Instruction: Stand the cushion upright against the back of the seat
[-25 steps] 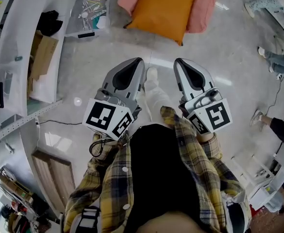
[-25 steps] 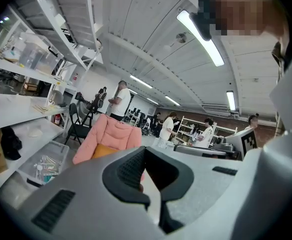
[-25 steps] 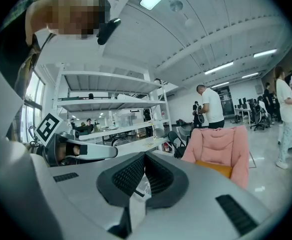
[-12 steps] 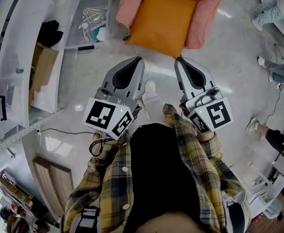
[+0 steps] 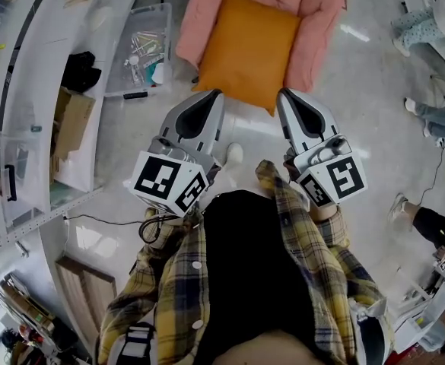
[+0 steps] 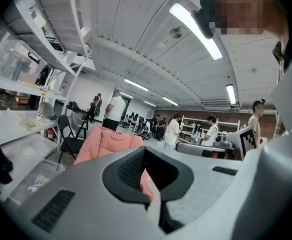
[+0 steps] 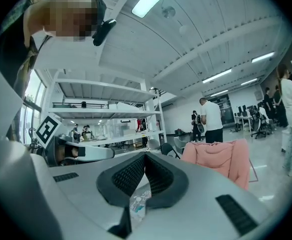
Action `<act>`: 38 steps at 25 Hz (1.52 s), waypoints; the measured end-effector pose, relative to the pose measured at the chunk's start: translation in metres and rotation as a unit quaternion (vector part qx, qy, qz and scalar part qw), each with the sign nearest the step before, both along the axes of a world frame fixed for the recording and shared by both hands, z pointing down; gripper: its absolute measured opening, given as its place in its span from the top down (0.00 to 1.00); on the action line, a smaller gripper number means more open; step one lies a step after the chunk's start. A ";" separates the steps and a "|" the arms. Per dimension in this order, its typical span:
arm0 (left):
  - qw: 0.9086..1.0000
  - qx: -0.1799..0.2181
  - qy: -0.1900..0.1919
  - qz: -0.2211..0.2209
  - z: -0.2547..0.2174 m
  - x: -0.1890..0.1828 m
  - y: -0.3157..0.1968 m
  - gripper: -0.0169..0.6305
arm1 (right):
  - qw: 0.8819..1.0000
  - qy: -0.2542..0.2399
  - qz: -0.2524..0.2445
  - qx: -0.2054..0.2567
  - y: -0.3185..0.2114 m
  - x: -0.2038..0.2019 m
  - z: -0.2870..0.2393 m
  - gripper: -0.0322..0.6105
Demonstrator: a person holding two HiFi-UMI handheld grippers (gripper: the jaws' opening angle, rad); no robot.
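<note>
Not yet begun. Cushion (image 5: 246,48) flat on pink seat (image 5: 319,21), untouched. Left claw (image 5: 217,94), right claw (image 5: 281,93) pressed together, empty, short of it. Remaining: grip, stand upright against backrest.

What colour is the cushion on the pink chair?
The cushion is plain orange, with no pattern. It shows best in the head view.

counts: 1 orange cushion (image 5: 246,48); 1 pink armchair (image 5: 317,21); 1 clear storage bin (image 5: 163,21); left gripper (image 5: 218,92) plus right gripper (image 5: 281,92), 2 total.
</note>
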State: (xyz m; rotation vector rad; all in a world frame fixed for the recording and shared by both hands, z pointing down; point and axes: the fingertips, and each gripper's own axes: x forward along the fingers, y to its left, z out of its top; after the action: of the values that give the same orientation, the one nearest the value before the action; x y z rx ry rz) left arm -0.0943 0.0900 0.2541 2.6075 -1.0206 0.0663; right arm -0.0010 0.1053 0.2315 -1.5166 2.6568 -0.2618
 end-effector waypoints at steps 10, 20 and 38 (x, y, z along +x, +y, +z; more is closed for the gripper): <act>1.000 -0.007 -0.001 0.019 0.010 0.002 -0.046 0.97 | 0.999 0.000 0.040 -0.011 -0.029 0.011 0.009 0.92; 0.996 -0.013 0.001 0.088 0.009 -0.001 -0.132 0.97 | 0.992 0.027 0.115 -0.036 -0.098 0.005 0.017 0.92; 0.976 -0.059 -0.022 0.208 0.048 -0.015 -0.252 0.97 | 0.965 0.027 0.245 -0.090 -0.183 -0.019 0.050 0.92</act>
State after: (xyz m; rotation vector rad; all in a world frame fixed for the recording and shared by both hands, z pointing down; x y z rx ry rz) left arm -0.1092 -0.1625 0.3024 2.6733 -0.4499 0.2759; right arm -0.0203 -0.0781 0.2817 -2.1968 2.2369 -0.4363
